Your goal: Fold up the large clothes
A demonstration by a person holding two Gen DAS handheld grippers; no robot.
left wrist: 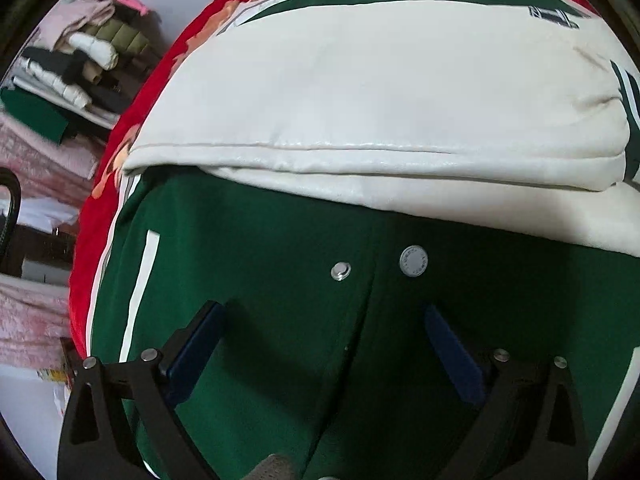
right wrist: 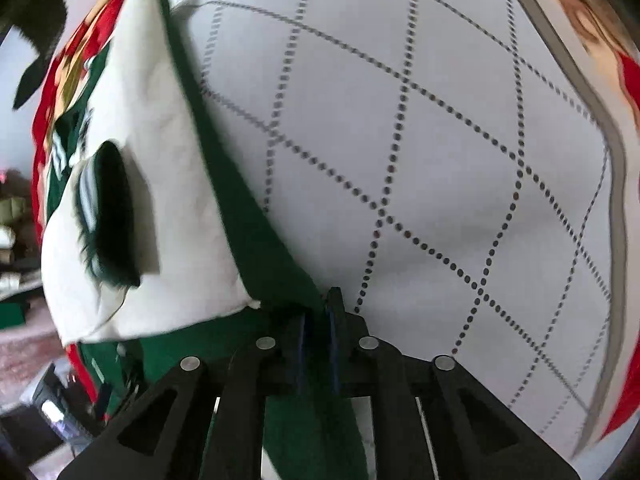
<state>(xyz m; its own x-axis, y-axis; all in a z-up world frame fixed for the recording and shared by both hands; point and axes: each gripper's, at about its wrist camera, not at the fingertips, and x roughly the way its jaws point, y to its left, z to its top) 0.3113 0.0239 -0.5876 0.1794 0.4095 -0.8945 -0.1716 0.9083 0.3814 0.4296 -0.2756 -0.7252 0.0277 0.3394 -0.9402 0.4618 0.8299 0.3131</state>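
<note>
A green varsity jacket (left wrist: 280, 240) with white sleeves (left wrist: 360, 92) lies on a red floral blanket (left wrist: 132, 92). Both sleeves are folded across its body. My left gripper (left wrist: 324, 320) is open, just above the jacket's green front below two metal snaps (left wrist: 414, 261); nothing is between its blue pads (left wrist: 192, 360). In the right wrist view my right gripper (right wrist: 318, 320) is shut on the jacket's green edge (right wrist: 256, 232), lifting it beside a white sleeve with a striped cuff (right wrist: 104, 216).
A stack of folded clothes (left wrist: 80, 64) sits at the left beyond the blanket. A white quilt with dotted diamond lines (right wrist: 420, 160) covers the surface to the right of the jacket, with the red blanket (right wrist: 628, 80) at its far edge.
</note>
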